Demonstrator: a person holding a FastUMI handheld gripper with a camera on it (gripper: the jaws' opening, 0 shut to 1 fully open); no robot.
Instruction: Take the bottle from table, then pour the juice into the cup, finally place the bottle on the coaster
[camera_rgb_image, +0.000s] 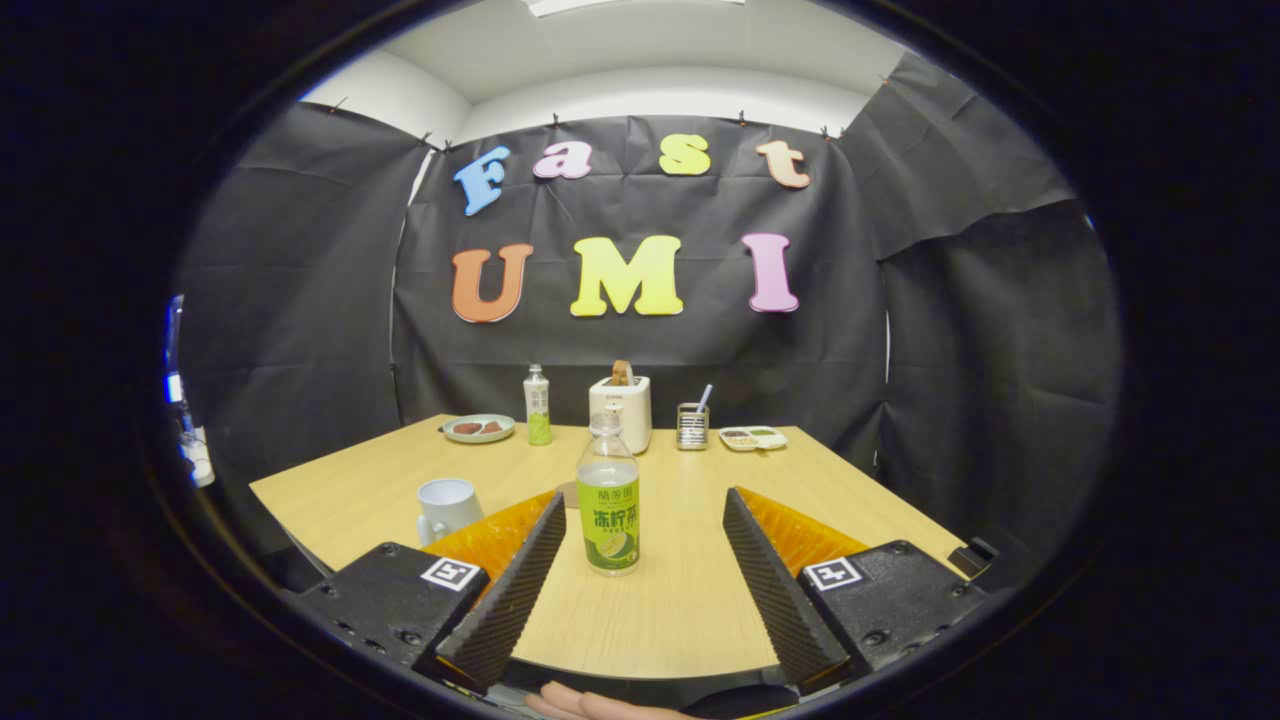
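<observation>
A clear juice bottle (608, 500) with a green label and no cap stands upright on the wooden table (680, 600). It sits between my two fingers, nearer the left one, level with their tips. My gripper (645, 498) is open, and neither ribbed black finger touches the bottle. A white cup (447, 505) stands on the table to the left, just beyond the left finger. A small pale round edge, perhaps the coaster (567, 492), peeks out between the left fingertip and the bottle; most of it is hidden.
Along the table's far edge stand a second small bottle (538, 405), a white toaster (620, 410) with toast in it, a metal holder (692, 425), a plate (478, 428) with food and a divided dish (753, 438). A hand (590, 705) shows below the fingers.
</observation>
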